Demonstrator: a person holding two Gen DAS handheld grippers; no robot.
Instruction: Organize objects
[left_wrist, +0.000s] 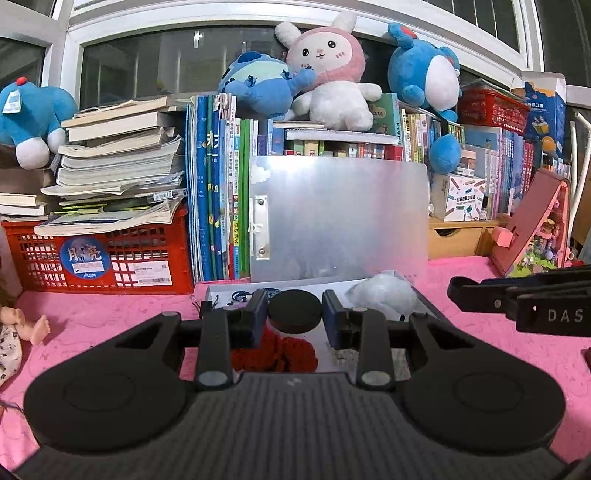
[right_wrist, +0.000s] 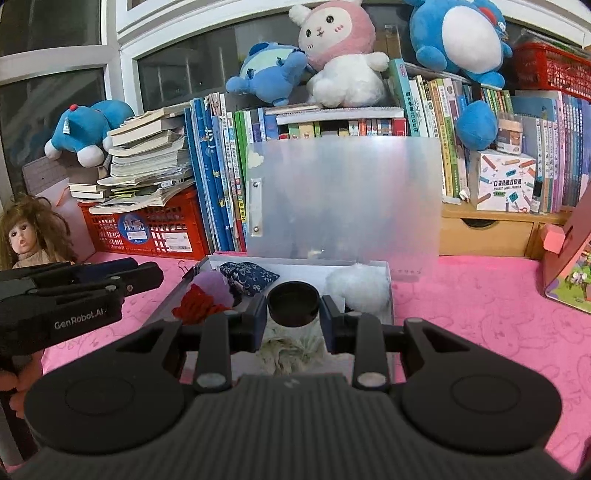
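A shallow box (right_wrist: 388, 291) with its frosted lid (right_wrist: 343, 199) propped open sits on the pink cloth. In it lie a red knitted piece (right_wrist: 195, 308), a purple ball (right_wrist: 210, 284), a blue patterned pouch (right_wrist: 249, 277), a white fluffy ball (right_wrist: 356, 290) and pale twine (right_wrist: 291, 350). My left gripper (left_wrist: 294, 315) is shut on a black round lid (left_wrist: 294, 311) above the box, over the red piece (left_wrist: 280, 354). My right gripper (right_wrist: 293, 310) is shut on a black-rimmed round jar (right_wrist: 293, 302) over the twine. Each gripper shows at the other view's edge.
Books, a red crate (left_wrist: 99, 254) and plush toys (left_wrist: 332, 74) stand behind the box. A doll (right_wrist: 27, 236) sits at the left. A pink toy house (left_wrist: 535, 229) and wooden drawers (right_wrist: 484, 232) stand at the right.
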